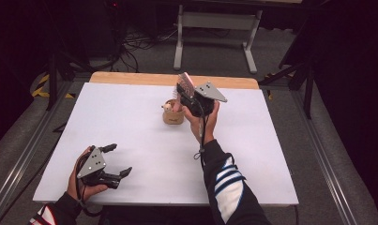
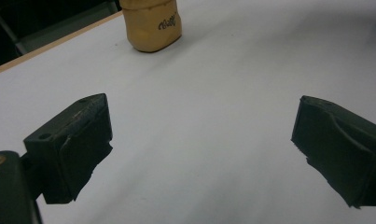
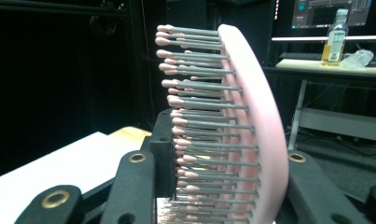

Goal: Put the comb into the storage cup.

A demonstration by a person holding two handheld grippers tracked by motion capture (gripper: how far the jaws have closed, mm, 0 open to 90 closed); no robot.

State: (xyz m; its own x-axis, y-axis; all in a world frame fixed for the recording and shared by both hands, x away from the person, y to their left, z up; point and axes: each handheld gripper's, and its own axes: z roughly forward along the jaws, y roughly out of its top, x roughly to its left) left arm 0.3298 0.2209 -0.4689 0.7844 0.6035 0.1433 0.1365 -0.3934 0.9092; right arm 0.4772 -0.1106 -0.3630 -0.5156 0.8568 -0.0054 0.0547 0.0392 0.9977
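Above the small tan cup-shaped holder (image 1: 173, 115), which stands on the white table (image 1: 130, 122) toward its far middle, the pink paddle hairbrush with grey pink-tipped pins (image 1: 185, 85) is held up in the right gripper (image 1: 189, 99). Jaws clamped on the brush's lower part; head stands upright, long axis roughly vertical, pins facing left in the right gripper view (image 3: 209, 121). Holder lies just below and slightly left of the brush, with some small pale items inside, too small to identify. Judgement: brush is probably bound for the holder, handle end down, so the drop is short and nearly straight. Left gripper (image 1: 112, 161) rests at the near left, well apart from the holder, jaws wide and empty.
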